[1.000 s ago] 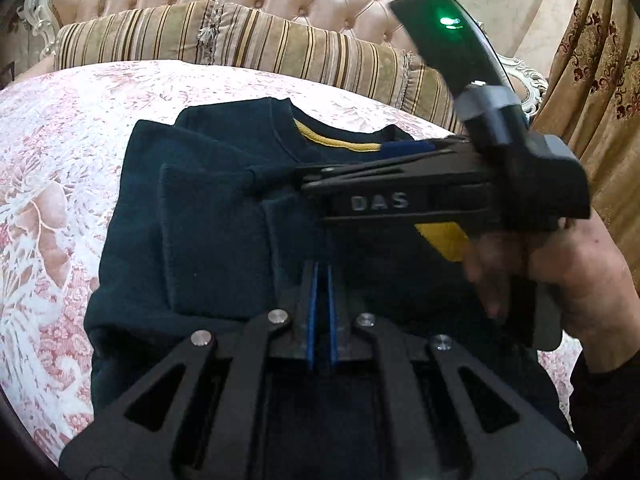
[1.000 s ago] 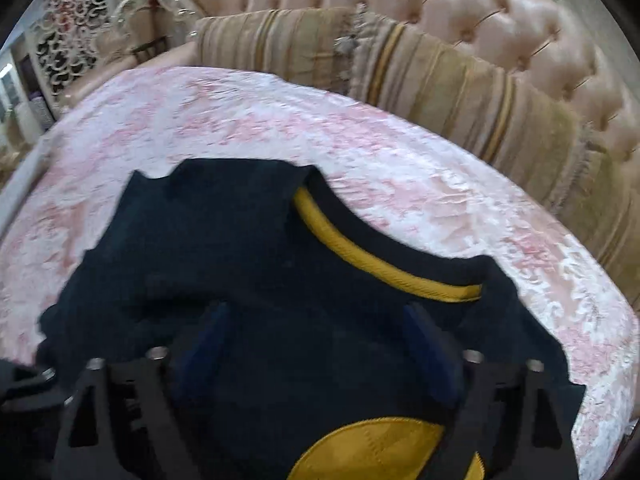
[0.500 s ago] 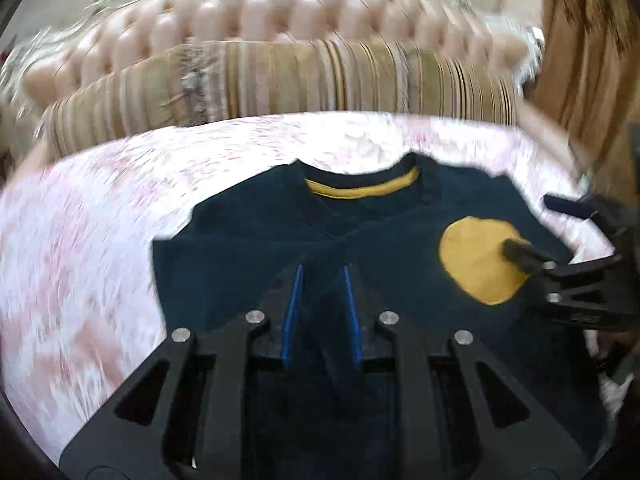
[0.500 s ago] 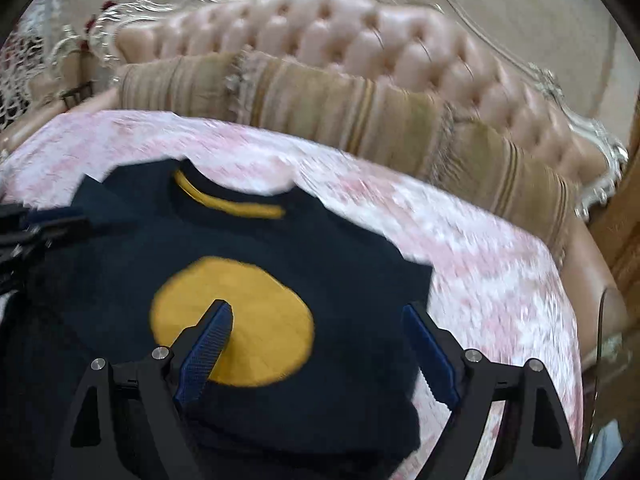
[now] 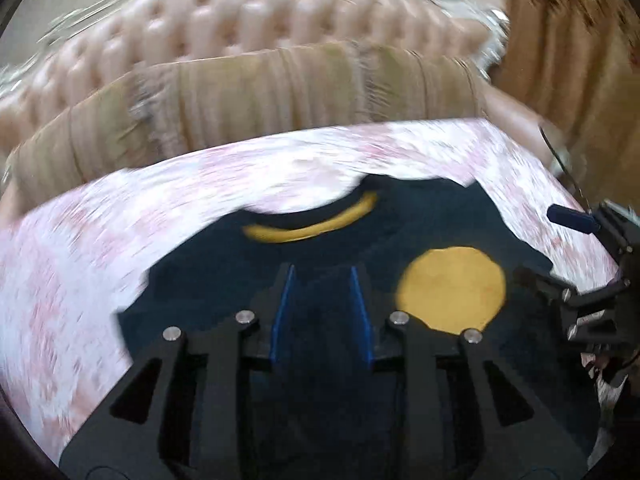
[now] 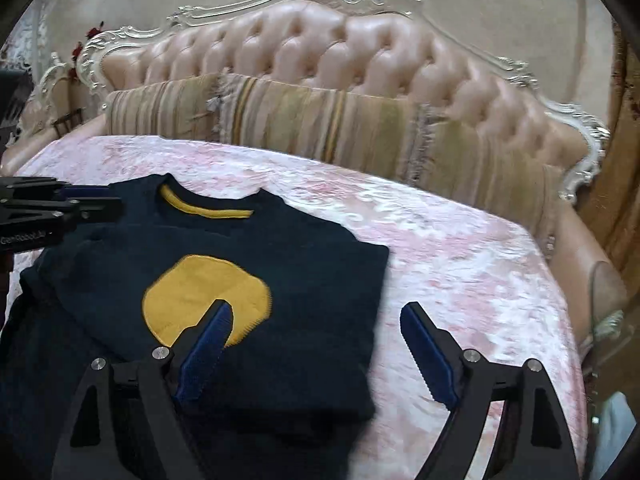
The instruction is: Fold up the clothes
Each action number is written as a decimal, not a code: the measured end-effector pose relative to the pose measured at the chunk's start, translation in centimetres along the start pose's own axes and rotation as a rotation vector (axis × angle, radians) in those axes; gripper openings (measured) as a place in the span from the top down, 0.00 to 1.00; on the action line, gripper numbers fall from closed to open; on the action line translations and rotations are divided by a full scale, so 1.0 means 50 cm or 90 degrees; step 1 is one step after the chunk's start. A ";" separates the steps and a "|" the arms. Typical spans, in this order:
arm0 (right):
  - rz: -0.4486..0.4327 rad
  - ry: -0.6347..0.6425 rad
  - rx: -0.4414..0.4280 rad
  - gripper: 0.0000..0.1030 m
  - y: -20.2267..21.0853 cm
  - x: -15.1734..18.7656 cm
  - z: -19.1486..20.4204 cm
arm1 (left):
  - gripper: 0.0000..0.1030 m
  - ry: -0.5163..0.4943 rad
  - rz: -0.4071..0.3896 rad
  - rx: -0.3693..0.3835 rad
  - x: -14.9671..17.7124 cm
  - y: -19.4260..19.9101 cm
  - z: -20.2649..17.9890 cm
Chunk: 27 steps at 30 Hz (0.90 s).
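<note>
Navy sweatshirt (image 6: 224,264) lying flat on the pink floral bedspread (image 6: 460,264), sleeves folded in, yellow-lined collar (image 6: 204,209) pointing away toward the striped bolster pillows (image 6: 360,128).

Left gripper (image 5: 322,300) low over the garment's middle, blue pads (image 5: 282,312) a modest gap apart and opening, nothing pinched between them, only dark cloth showing below. Ahead of the tips, the collar; off to the right of them, the round yellow patch (image 5: 450,288). Heavy motion blur across this view, bedspread (image 5: 100,264) and pillows smeared.

Right gripper (image 6: 316,334) spread wide, empty, straddling the sweatshirt's right edge: left finger over the yellow patch (image 6: 206,300), right finger over bare bedspread.

Only the right wrist view sharp enough for the carved, tufted headboard (image 6: 320,52) and the crisp folded edge of the garment. Only the left wrist view catching the brown curtain (image 5: 568,48) at far right.

Each tool peeking into the other's frame: right gripper (image 5: 576,256) at the right border of the left view, left gripper (image 6: 86,202) side-on at the left border of the right view, beside the collar.
</note>
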State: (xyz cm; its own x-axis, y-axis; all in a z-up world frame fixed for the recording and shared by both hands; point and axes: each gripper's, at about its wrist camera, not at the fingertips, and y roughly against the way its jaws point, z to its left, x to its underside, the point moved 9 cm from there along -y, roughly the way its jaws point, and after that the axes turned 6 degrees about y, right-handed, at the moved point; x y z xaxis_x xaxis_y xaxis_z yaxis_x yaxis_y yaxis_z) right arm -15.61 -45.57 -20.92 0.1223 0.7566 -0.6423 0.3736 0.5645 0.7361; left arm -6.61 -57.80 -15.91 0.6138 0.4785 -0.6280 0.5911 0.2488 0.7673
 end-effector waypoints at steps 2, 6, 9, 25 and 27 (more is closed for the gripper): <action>0.015 0.007 0.001 0.16 -0.006 0.021 0.001 | 0.69 -0.052 0.031 0.005 -0.001 -0.049 -0.041; 0.046 0.003 -0.012 0.16 -0.040 0.048 -0.002 | 0.45 -0.042 0.071 -0.061 -0.001 -0.125 -0.027; 0.049 0.007 -0.015 0.17 -0.040 0.055 -0.003 | 0.42 0.033 0.081 -0.034 -0.003 -0.124 0.007; 0.046 0.045 -0.007 0.16 -0.024 0.055 0.006 | 0.64 0.015 0.050 -0.124 0.134 0.039 0.125; 0.045 0.050 -0.005 0.16 -0.022 0.053 0.009 | 0.64 0.038 0.050 -0.105 0.131 0.051 0.131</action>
State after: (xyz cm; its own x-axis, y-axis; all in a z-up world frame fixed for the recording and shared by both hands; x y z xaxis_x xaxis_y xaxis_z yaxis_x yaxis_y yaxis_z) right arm -15.29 -44.34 -23.51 0.0752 0.8178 -0.5706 0.3597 0.5115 0.7804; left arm 2.34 -59.53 -18.90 0.6200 0.5497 -0.5598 0.4458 0.3403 0.8279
